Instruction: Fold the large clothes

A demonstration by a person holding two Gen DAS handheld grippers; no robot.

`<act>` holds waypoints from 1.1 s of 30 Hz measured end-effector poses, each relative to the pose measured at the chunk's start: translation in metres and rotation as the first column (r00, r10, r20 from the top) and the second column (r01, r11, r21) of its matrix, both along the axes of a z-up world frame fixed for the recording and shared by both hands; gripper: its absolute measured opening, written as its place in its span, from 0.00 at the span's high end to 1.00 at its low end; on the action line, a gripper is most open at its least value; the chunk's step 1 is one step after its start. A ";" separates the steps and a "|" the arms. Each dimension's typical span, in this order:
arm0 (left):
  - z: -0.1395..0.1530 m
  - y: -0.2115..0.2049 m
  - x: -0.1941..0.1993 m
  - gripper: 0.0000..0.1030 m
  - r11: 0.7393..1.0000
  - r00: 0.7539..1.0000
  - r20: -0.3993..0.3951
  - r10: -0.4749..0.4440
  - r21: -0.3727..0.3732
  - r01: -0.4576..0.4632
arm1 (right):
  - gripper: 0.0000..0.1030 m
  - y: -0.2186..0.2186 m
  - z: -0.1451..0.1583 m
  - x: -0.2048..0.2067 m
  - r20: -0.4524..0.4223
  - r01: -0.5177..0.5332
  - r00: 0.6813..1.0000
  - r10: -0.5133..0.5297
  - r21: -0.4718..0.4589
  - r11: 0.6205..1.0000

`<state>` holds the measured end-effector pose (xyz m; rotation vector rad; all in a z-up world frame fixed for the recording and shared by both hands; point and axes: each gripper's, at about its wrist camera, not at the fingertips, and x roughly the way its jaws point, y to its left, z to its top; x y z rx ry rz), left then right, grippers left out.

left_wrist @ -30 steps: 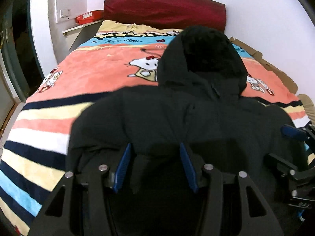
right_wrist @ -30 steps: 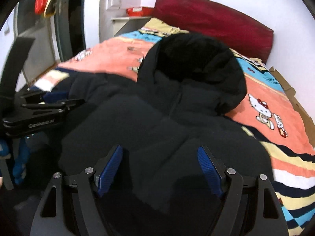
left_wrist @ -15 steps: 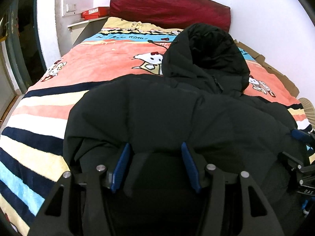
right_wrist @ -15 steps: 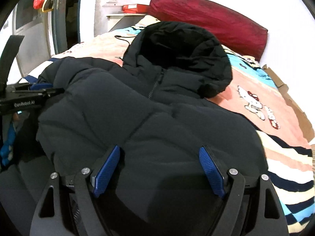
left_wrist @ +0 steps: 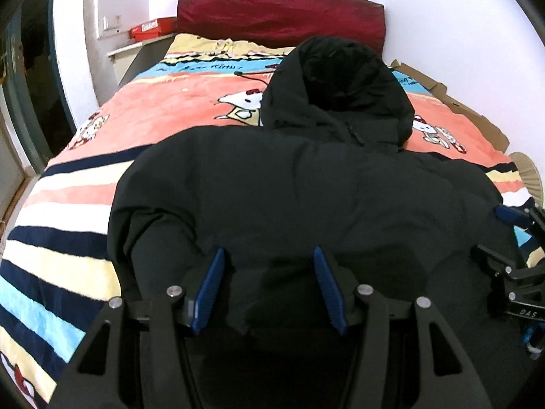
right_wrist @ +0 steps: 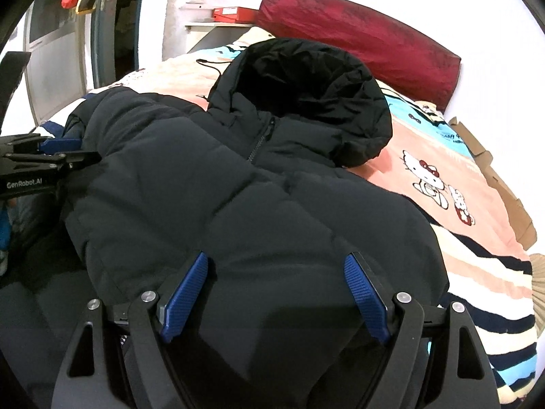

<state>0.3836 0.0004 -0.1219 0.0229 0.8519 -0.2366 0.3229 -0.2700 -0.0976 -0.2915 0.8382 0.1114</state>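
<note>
A black hooded jacket (left_wrist: 306,197) lies on the bed (left_wrist: 61,238), spread over a striped blanket (left_wrist: 143,129) with cartoon cats printed on its pink band. The hood (left_wrist: 340,81) points toward the dark red headboard (left_wrist: 282,10), and the zip (right_wrist: 260,138) runs down from the collar (closed as far as can be seen). The lower part of the jacket is folded up over its body, forming a thick, rounded bundle nearest the cameras.

The left hand-held gripper (left_wrist: 269,286) sits at the near edge of that bundle with its blue pads (left_wrist: 209,286) apart; a flap of black fabric lies between them, but whether the pads press on it cannot be told. The right hand-held gripper (right_wrist: 277,298) is likewise spread wide over the folded edge, fabric bulging between its pads (right_wrist: 366,301), which do not visibly pinch it.

A red box (left_wrist: 153,27) rests on a shelf beside the headboard. Flattened cardboard (left_wrist: 453,102) lines the bed's far side along the white wall.
</note>
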 end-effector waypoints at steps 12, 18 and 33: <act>0.014 -0.022 -0.013 0.49 0.998 0.998 0.024 -0.058 0.007 0.058 | 0.22 -0.009 0.006 -0.010 -0.014 0.028 1.000 -0.028 0.004 1.000; 0.009 -0.022 -0.014 0.49 0.998 0.998 -0.028 -0.052 0.027 0.053 | 0.22 -0.017 0.004 -0.014 -0.043 0.048 0.998 -0.048 -0.018 0.999; 0.074 0.003 -0.090 0.49 0.996 0.998 0.002 -0.068 0.050 0.068 | 0.22 -0.020 0.064 -0.086 0.015 0.071 0.997 -0.070 -0.075 0.995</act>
